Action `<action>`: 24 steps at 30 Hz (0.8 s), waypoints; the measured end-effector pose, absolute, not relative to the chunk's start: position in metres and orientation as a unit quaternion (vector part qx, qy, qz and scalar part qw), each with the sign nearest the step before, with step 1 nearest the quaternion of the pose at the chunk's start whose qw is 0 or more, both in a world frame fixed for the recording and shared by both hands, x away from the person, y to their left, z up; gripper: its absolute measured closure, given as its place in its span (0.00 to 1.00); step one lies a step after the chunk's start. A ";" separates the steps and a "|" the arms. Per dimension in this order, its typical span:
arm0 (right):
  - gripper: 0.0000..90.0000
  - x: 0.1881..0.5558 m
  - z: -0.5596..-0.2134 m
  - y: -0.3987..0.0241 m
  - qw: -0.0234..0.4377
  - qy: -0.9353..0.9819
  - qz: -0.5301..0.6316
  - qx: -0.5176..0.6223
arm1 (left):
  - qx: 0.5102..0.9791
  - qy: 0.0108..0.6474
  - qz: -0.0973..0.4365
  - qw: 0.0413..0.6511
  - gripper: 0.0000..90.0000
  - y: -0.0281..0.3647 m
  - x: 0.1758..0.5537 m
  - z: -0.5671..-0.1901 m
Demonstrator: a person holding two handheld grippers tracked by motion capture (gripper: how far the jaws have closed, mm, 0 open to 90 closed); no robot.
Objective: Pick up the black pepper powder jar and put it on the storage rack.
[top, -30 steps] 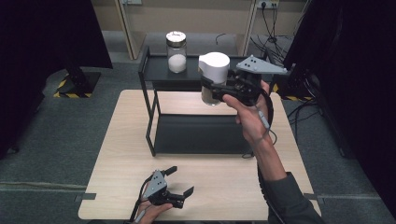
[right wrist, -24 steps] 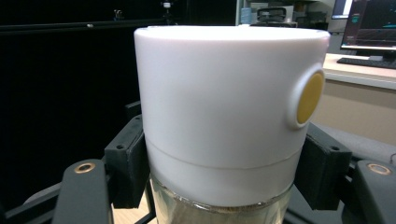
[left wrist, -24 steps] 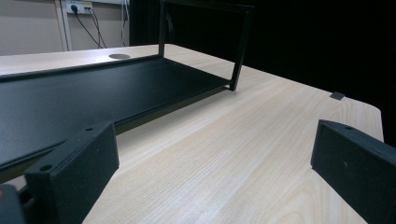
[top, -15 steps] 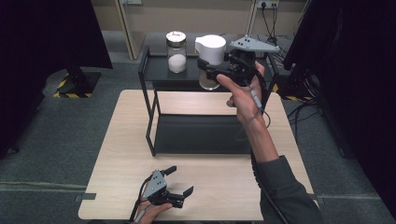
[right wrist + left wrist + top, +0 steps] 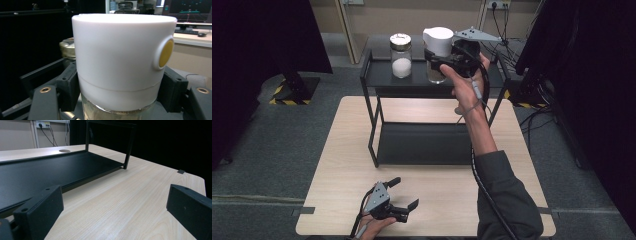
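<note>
Up on the black rack's (image 5: pixel 377 80) top shelf, the right gripper (image 5: pixel 443 64) has its fingers clamped on the white-lidded jar (image 5: pixel 438 47). Just beside it stands a second jar (image 5: pixel 401 55), apart. Down on the desk (image 5: pixel 342 150), the left gripper (image 5: pixel 403 195) rests, fingers spread, empty.

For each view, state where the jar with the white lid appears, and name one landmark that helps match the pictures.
High view: jar with the white lid, top centre, over the black shelf rack, clamped in the right gripper.
Left gripper view: not in it.
Right gripper view: centre, between the jaws.
Shared landmark: the black shelf rack.
</note>
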State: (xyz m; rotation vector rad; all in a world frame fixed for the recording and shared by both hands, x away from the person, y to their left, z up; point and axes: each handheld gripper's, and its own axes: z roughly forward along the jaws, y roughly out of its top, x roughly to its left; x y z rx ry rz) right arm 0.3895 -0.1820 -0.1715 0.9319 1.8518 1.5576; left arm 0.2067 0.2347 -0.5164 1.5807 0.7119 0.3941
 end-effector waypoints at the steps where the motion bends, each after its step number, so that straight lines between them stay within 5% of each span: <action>1: 0.34 0.392 -0.172 -0.181 0.274 0.686 0.577 0.348 | 0.690 0.311 0.172 0.630 0.00 0.235 0.207 -0.516; 24: 0.34 0.411 -0.186 -0.170 0.303 0.675 0.562 0.371 | 0.691 0.311 0.171 0.630 0.00 0.236 0.208 -0.516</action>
